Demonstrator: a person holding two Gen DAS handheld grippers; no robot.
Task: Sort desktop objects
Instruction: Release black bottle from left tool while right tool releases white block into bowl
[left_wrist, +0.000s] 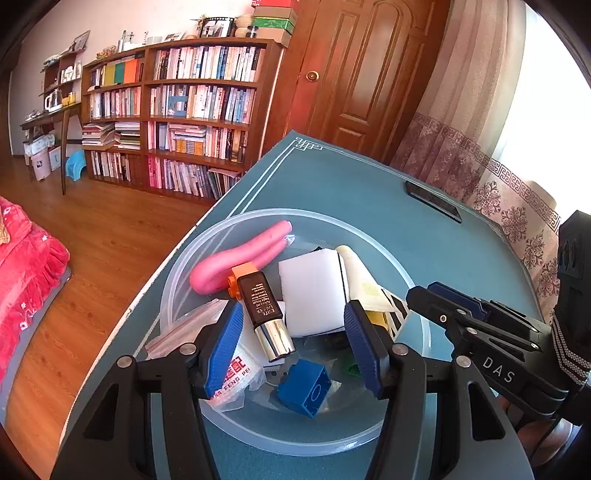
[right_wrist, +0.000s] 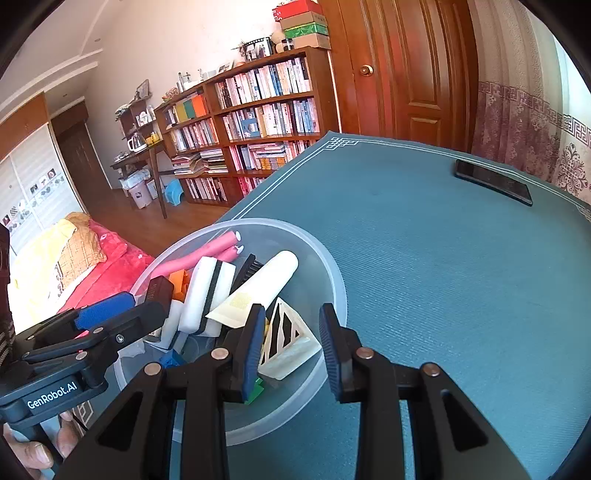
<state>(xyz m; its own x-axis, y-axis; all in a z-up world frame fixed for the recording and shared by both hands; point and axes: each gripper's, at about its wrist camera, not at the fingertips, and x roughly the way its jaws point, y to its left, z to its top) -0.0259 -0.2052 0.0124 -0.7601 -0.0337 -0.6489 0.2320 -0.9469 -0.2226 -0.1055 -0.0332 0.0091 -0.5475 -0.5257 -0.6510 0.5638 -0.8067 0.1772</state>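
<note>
Plastic and foam mostly, heaped in the clear bowl (left_wrist: 258, 218) close to the left edge of the teal table mat (right_wrist: 443, 277). Judged the black cosmetic tube (left_wrist: 258, 295) stiff, light and slick at its chrome cap; best pinched across the matte body. Reckoned the blue brick (left_wrist: 306, 391) rigid, the pink foam roller (left_wrist: 240, 258) squashy. Held the left gripper (left_wrist: 293, 314) wide and empty above the tube. Held the right gripper (right_wrist: 291, 314) narrow, gripping nothing, at the bowl's rim. Saw broad bare mat rightward up to a dark phone (right_wrist: 493, 182); floor drop just left of the bowl.
</note>
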